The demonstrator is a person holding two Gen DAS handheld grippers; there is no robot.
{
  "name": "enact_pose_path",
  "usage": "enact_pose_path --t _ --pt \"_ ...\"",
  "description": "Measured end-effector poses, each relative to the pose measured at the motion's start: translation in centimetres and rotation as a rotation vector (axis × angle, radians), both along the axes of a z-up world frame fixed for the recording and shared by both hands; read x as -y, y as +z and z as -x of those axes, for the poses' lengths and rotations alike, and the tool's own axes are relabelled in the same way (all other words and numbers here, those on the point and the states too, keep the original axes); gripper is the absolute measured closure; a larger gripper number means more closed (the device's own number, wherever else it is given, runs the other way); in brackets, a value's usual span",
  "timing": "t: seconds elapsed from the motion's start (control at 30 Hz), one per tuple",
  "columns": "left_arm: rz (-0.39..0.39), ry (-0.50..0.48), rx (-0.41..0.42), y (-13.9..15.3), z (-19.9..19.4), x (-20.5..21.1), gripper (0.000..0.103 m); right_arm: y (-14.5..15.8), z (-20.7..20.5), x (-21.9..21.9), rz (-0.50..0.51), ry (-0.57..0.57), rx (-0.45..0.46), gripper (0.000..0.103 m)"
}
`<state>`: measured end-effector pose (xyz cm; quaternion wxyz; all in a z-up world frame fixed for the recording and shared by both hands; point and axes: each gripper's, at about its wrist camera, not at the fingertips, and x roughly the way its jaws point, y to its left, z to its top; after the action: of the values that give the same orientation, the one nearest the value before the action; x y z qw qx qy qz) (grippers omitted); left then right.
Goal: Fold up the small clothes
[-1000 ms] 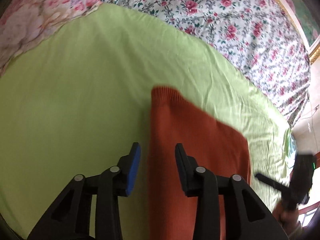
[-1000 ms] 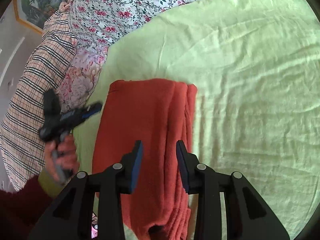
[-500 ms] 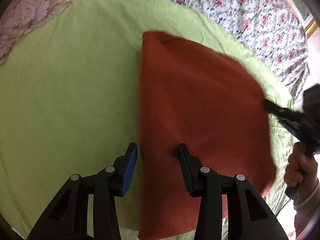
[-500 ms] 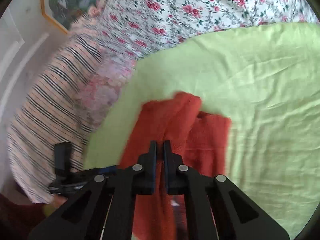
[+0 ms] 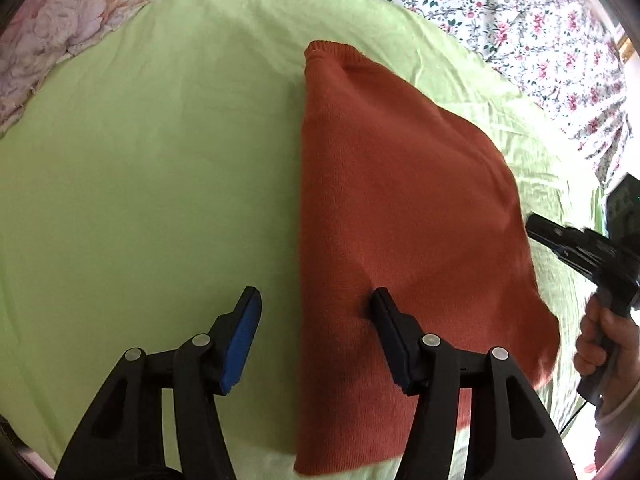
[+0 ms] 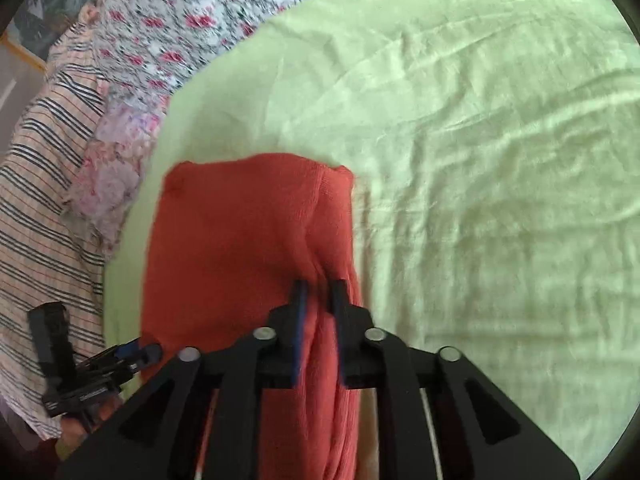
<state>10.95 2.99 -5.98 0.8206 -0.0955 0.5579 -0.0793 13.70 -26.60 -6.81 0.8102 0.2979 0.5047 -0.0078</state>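
A folded orange knit garment [image 5: 400,208] lies on a light green sheet [image 5: 152,168]. My left gripper [image 5: 316,312] is open, astride the garment's left folded edge: one finger over the sheet, the other on the knit. In the right wrist view my right gripper [image 6: 318,300] is shut on a raised fold along the right edge of the orange garment [image 6: 240,240]. The right gripper also shows in the left wrist view [image 5: 580,248] at the garment's right side. The left gripper shows low left in the right wrist view [image 6: 132,354].
A floral bedcover [image 5: 520,12] lies beyond the green sheet [image 6: 480,160]. A striped cloth [image 6: 44,184] and a pink floral pillow [image 6: 108,172] lie at the left of the right wrist view. The person's hand [image 5: 604,340] holds the right gripper.
The right gripper closed on the garment's right edge about half a second ago and still holds it. The left gripper came closer and now straddles the left edge, still open.
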Motion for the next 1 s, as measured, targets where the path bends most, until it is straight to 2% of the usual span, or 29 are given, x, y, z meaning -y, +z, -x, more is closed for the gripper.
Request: enact_pose_path --t 0.17,0.33,0.4,0.43,0.53,0.6,0.73,0.83,1.0 --pt "0.033 -0.011 -0.003 0.6 2.7 -0.6 0.046 2.8 5.5 -1.3 -0.046 0.041 0.023 0.081" --pt "0.02 -0.04 -0.025 -0.2 4.9 -0.4 0.046 1.6 10.0 -3.9 -0.074 0.075 -0.032 0.081" --pt "0.007 -0.049 -0.04 -0.7 5.4 -0.1 0.046 0.8 10.3 -4.5 -0.076 0.08 -0.048 0.088" --pt "-0.003 -0.054 -0.04 -0.8 5.6 0.1 0.046 0.7 10.4 -4.9 -0.052 0.076 -0.061 0.098" --pt "-0.028 -0.071 -0.038 -1.3 6.2 0.2 0.045 1.5 10.8 -5.0 -0.001 0.048 -0.035 0.098" --pt "-0.056 -0.091 -0.052 -2.4 6.4 0.3 0.044 1.0 10.9 -5.1 0.051 0.043 -0.069 0.098" --pt "-0.085 -0.122 -0.034 -1.4 6.6 0.7 0.044 -1.2 11.1 -4.6 0.021 0.004 -0.12 0.099" --pt "-0.063 -0.116 0.015 0.6 6.7 -0.1 0.048 0.2 11.1 -4.4 0.02 -0.02 -0.103 0.094" --pt "0.07 -0.156 0.102 3.4 5.8 -0.9 0.049 3.8 11.3 -4.2 0.055 -0.059 0.007 0.094"
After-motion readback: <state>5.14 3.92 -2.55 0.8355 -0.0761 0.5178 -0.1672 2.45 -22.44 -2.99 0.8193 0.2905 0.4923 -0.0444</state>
